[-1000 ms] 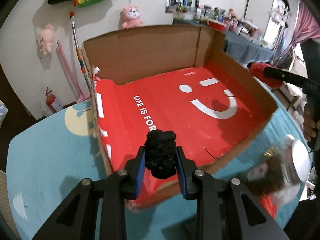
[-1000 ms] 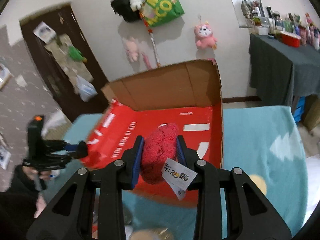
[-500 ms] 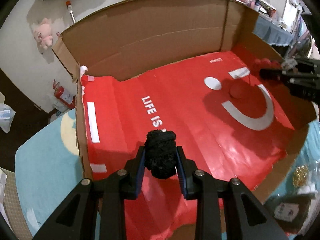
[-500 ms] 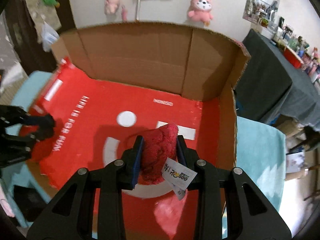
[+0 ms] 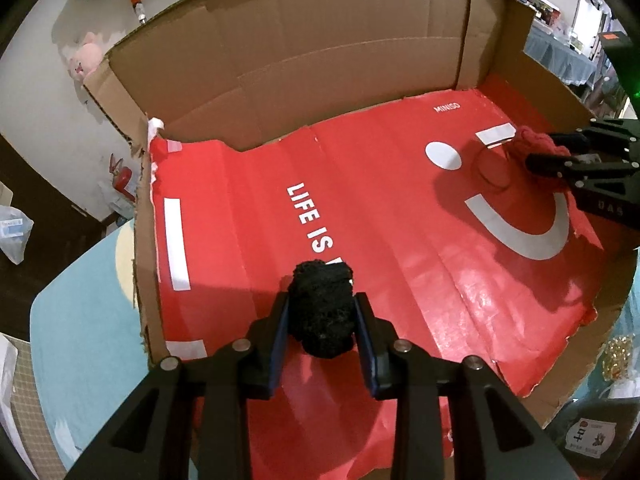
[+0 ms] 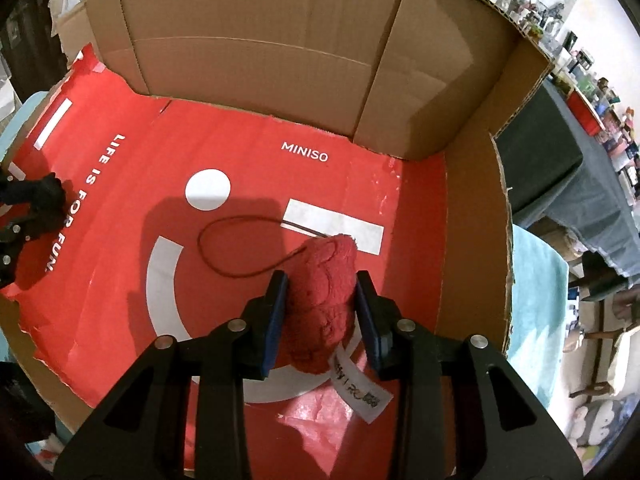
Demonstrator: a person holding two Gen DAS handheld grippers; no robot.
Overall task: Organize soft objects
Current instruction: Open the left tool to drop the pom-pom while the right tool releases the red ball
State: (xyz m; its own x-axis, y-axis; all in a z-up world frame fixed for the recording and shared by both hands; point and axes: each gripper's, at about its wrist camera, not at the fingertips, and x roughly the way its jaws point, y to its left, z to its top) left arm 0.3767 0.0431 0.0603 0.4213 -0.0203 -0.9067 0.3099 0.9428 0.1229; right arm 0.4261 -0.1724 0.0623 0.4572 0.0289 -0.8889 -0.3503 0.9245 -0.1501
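Observation:
A black fuzzy soft toy point(image 5: 322, 312) sits between the blue pads of my left gripper point(image 5: 321, 300), low over the left part of the red paper floor point(image 5: 400, 220) of a cardboard box point(image 5: 320, 60). Its jaws are opening, with the pads still against the toy. My right gripper point(image 6: 321, 280) holds a red plush point(image 6: 324, 292) with a white tag point(image 6: 360, 388) low over the floor's right part. Its jaws are opening too, and the pads still touch the plush. The plush's cord loop point(image 6: 224, 240) lies on the floor. Each view shows the other gripper point(image 5: 540, 152) point(image 6: 24, 200) at its edge.
The box has tall back point(image 6: 260, 40) and right walls point(image 6: 472, 220) and low, torn front and left edges. It stands on a teal mat point(image 5: 80, 340). Small packaged items point(image 5: 592, 436) lie on the mat at the front right. A dark-clothed table point(image 6: 560, 152) with clutter stands to the right.
Both grippers came forward and down from above the box's front edge to low over its floor. The red plush's cord now lies on the floor and its tag hangs lower.

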